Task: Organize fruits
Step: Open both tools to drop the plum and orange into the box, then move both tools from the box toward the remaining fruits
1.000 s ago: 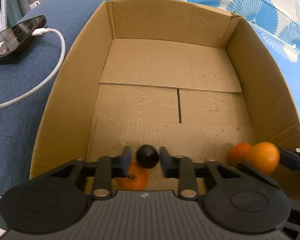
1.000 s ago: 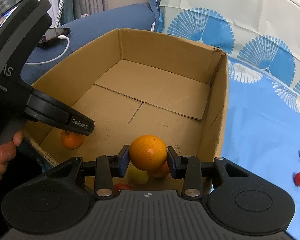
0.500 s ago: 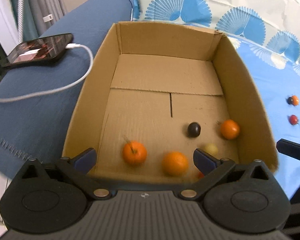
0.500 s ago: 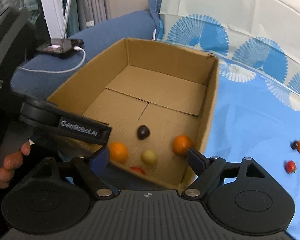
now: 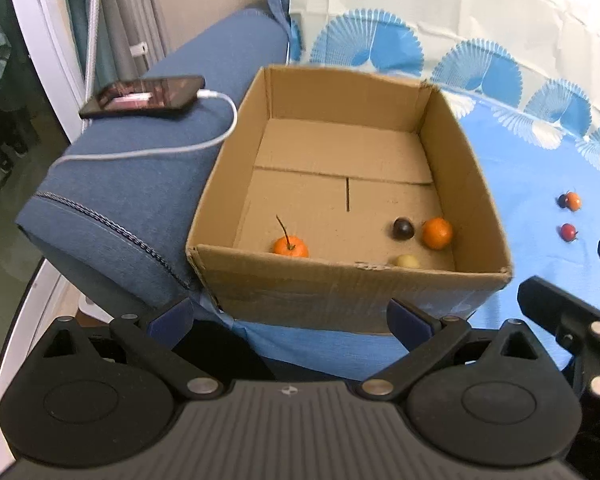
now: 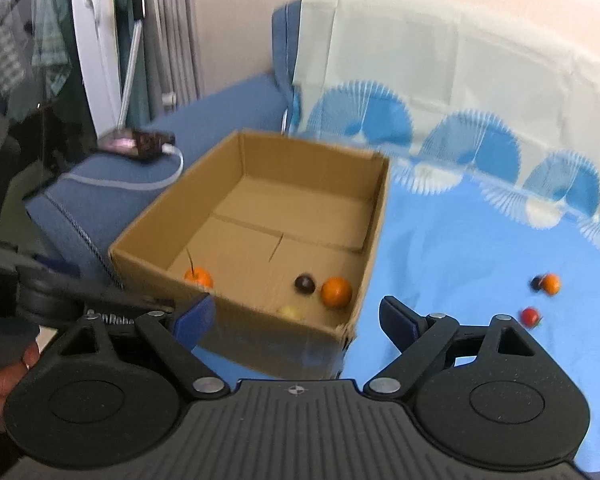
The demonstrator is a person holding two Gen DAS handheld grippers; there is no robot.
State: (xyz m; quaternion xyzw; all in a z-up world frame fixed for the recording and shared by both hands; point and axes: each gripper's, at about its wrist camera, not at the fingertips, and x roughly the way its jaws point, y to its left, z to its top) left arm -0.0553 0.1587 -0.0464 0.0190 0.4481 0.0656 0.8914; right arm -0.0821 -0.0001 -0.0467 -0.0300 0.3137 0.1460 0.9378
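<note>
Four fruits (image 5: 437, 233) lie in the box (image 5: 352, 284).

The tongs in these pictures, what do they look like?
Both the left tongs and the right tongs are black plastic with a ribbed grey body, two round discs, silver rivets and dark blue finger pads. White lettering, partly hidden, marks the left one's side in the right wrist view.

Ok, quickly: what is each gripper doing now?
Left gripper: open, holding nothing.
Right gripper: open, holding nothing.
</note>
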